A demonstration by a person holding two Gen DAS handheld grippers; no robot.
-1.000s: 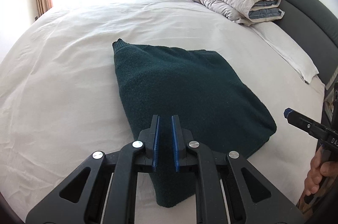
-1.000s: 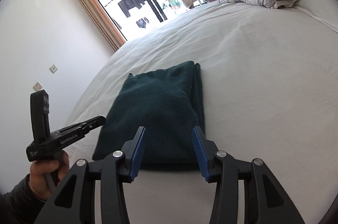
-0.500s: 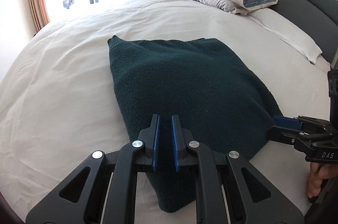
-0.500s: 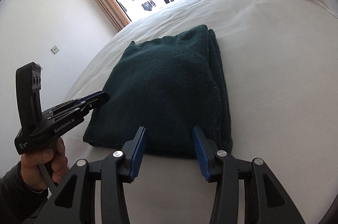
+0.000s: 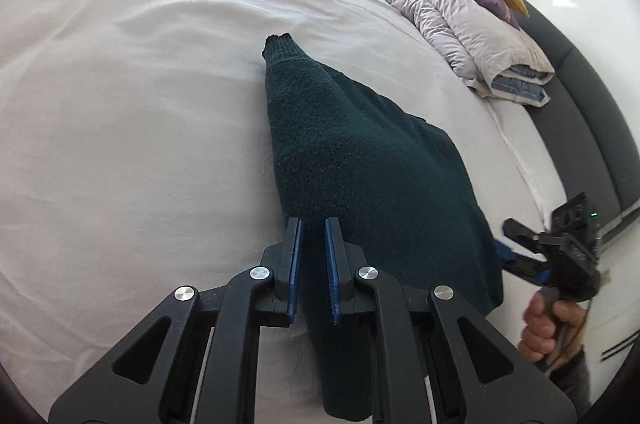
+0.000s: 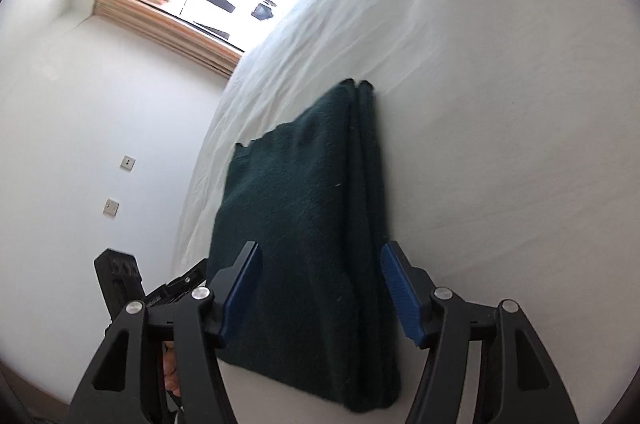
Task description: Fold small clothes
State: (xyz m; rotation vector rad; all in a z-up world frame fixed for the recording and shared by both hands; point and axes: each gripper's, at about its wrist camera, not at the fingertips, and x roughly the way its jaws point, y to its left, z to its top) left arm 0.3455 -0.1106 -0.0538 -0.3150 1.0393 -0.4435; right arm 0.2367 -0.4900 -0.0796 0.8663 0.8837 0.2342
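Sweater (image 6: 304, 224): lay folded, layered edge just ahead of right gripper (image 6: 320, 288).
Right gripper: jaws had just been opening, wide, empty.
Left gripper (image 5: 312, 264): narrow, empty.
Risk: pinching only top layers could have undone the fold.

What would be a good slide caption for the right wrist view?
Right gripper, jaws just opened wider, poised over the near edge of a folded dark green sweater on a white bed.

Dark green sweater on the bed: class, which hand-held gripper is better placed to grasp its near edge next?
Probably the right hand-held gripper: open, straddling the sweater's near edge. The left hand-held gripper is shut.
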